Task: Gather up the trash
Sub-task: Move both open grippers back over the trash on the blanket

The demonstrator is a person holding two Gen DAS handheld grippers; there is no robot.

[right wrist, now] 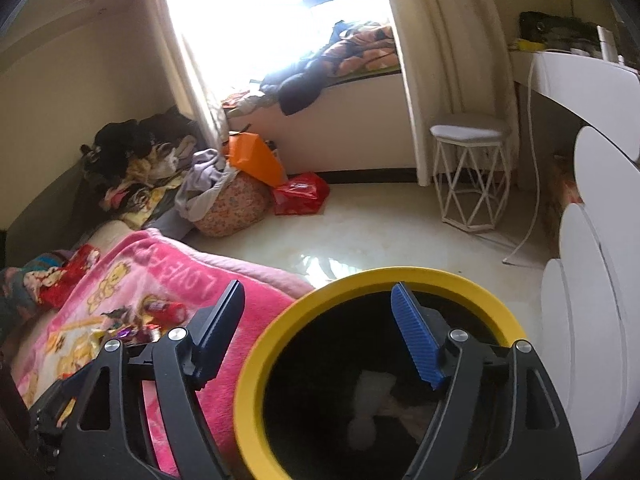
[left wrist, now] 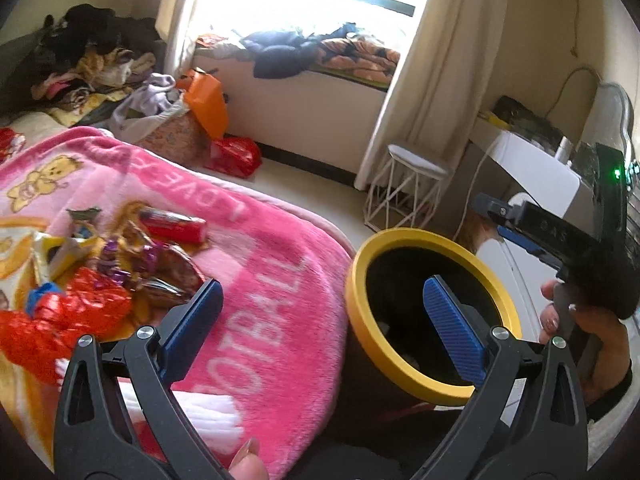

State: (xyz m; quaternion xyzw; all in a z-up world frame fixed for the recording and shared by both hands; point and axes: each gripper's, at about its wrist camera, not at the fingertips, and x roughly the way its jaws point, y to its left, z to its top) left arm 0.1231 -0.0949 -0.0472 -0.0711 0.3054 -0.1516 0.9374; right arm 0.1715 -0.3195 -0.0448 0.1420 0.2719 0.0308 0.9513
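Observation:
A heap of crumpled snack wrappers (left wrist: pixel 100 272) lies on a pink blanket (left wrist: pixel 260 280), among them a red packet (left wrist: pixel 172 226) and red foil (left wrist: pixel 68 312). Beside the bed stands a black bin with a yellow rim (left wrist: pixel 432 240). My left gripper (left wrist: pixel 320 300) is open and empty, with one finger over the blanket and the other over the bin's mouth. My right gripper (right wrist: pixel 318 296) is also open and empty above the bin's yellow rim (right wrist: pixel 360 276). A pale scrap (right wrist: pixel 372 400) lies in the dark bottom. In the left wrist view a hand holds the right gripper (left wrist: pixel 500 220) beyond the bin.
A white wire stool (right wrist: pixel 468 176) and a white desk (right wrist: pixel 580 76) stand to the right. A cable (right wrist: pixel 534 200) hangs to the floor. Bags (right wrist: pixel 300 194) and a clothes pile (right wrist: pixel 136 160) sit by the far wall. Clothes cover the window seat (right wrist: pixel 340 52).

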